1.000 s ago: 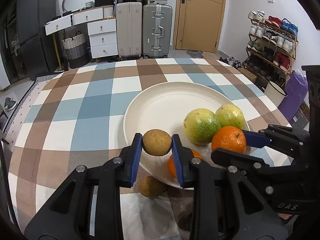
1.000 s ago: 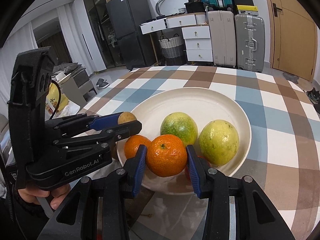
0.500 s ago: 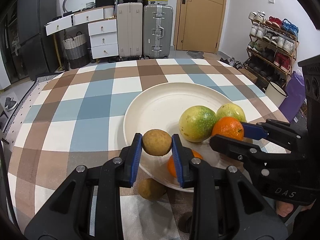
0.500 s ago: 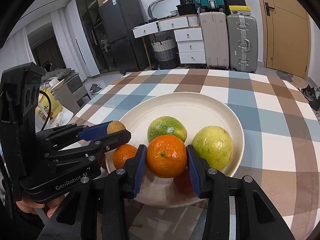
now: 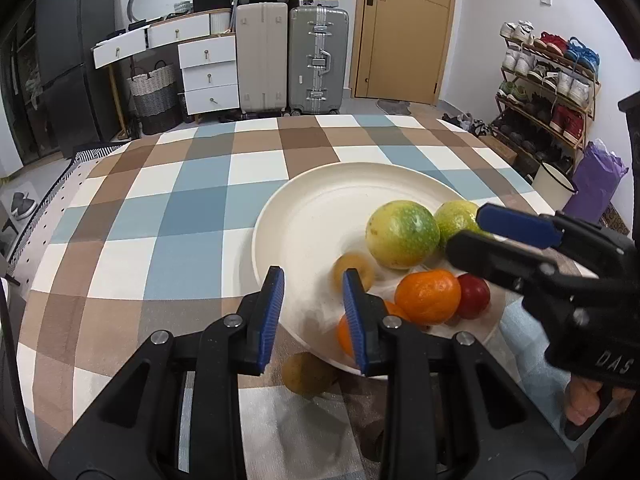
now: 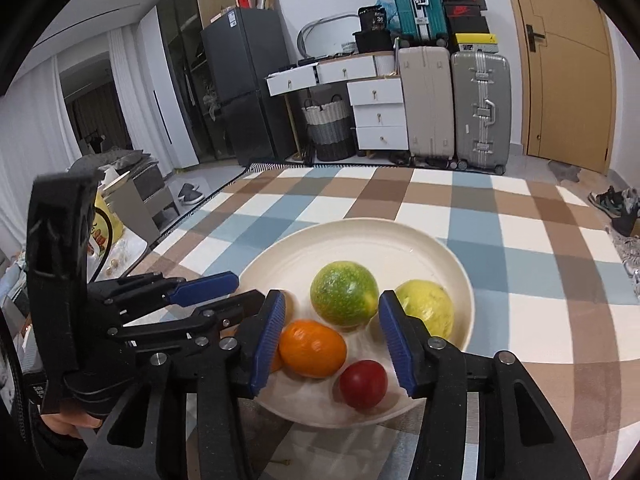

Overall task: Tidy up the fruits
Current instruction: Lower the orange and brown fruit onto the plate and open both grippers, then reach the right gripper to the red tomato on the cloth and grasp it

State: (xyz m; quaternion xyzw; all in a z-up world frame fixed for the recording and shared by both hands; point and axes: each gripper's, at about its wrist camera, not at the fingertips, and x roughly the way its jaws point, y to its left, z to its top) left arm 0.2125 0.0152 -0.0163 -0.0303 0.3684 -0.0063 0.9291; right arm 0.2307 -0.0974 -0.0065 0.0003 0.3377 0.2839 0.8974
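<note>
On the bench [image 5: 192, 208], spread with a blue, brown and white checked cloth, a round cream plate [image 5: 304, 208] holds most of the fruit. The left gripper [image 5: 312, 280] tilts down over the plate's near rim. Its blue-padded fingers [image 5: 272, 308] stand a narrow way apart with nothing between them, so they grasp nothing. Just past them, a small round brown fruit [image 5: 354, 262] shows blurred on the plate, free of the pads. A second brown fruit [image 5: 308, 372] lies on the cloth against the plate's near edge, below that gripper.

The right gripper [image 6: 332, 300] also slants down at the plate from the near side, and its jaws are opening. A bright orange mandarin [image 6: 312, 348] lies on the plate between its fingers [image 6: 394, 336], close against the left-hand pad and clear of the other one, so it is released rather than gripped. A small round red fruit [image 6: 363, 384] sits just beside the mandarin, nearer the rim. Beyond the fingertips, a large green-and-yellow round fruit [image 6: 344, 300] and a paler yellow-green fruit [image 6: 426, 306] rest touching each other. Another orange fruit [image 5: 346, 334] is half hidden behind the left gripper's right finger.

From each wrist view the other gripper reaches in sideways, its fingers one above the other. A person's right hand [image 5: 580, 404] wraps the right handle, and a left hand [image 6: 68, 420] shows under the left one.
</note>
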